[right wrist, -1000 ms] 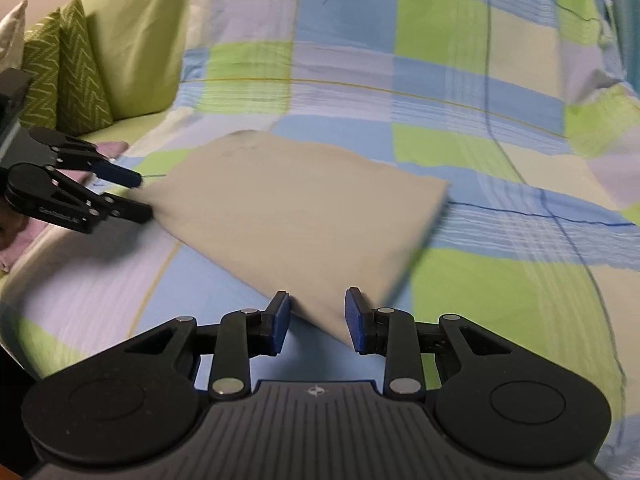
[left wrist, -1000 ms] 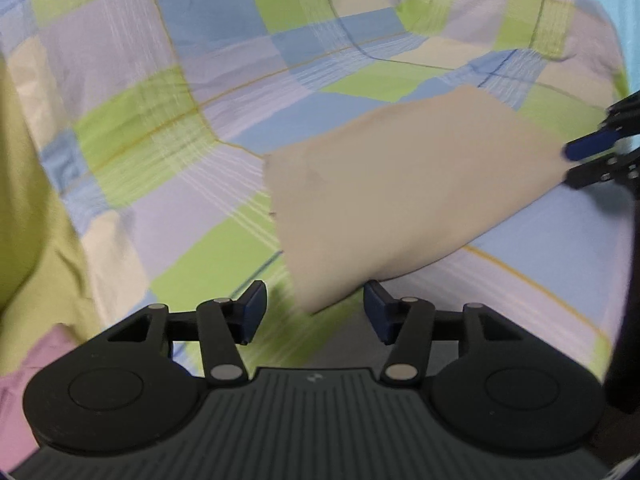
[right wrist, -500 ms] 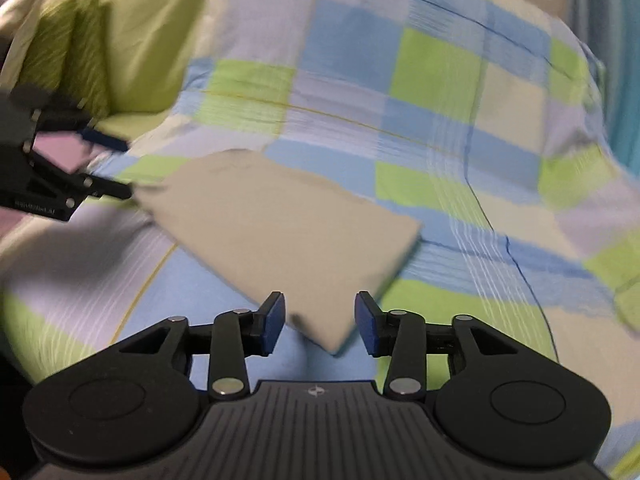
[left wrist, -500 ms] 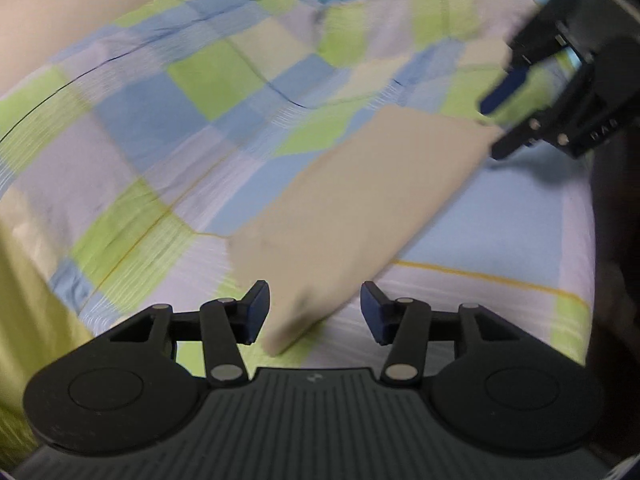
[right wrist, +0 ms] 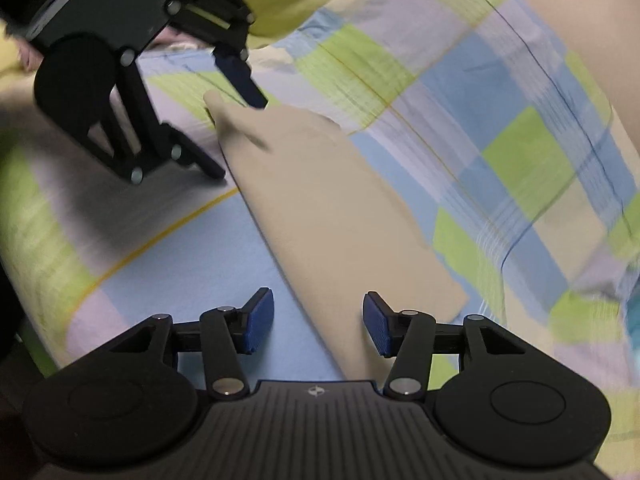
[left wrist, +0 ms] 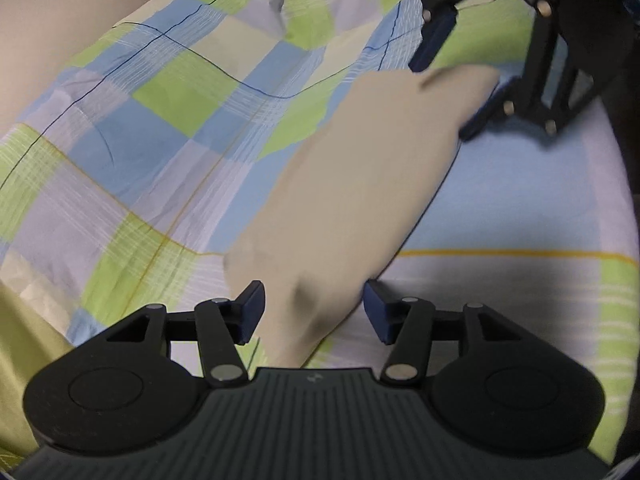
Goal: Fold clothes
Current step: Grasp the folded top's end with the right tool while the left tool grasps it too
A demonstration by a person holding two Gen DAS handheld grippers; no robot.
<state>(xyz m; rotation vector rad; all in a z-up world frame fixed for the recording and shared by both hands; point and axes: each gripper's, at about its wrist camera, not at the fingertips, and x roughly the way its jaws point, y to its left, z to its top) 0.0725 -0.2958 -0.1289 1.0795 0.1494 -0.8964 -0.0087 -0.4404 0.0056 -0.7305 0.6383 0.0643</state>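
Looking across a bed under a checked blue, green and lilac sheet (left wrist: 168, 128), we see the folded beige cloth (left wrist: 352, 200) lying on it. Our left gripper (left wrist: 312, 312) and right gripper (right wrist: 318, 322) are opening, pads clear of the cloth corners between them.

The near corner of the beige cloth (left wrist: 352, 184) runs between the blue pads of the left gripper (left wrist: 314, 314) and under the gripper's body, so its tip is hidden, and the cloth's edges there are smeared by blur. In the right wrist view the same cloth (right wrist: 332, 208) also slips under the right gripper (right wrist: 318, 326), hiding that corner. The checked bedspread (right wrist: 500, 128) beyond is blurred and cut off by the picture's edges.
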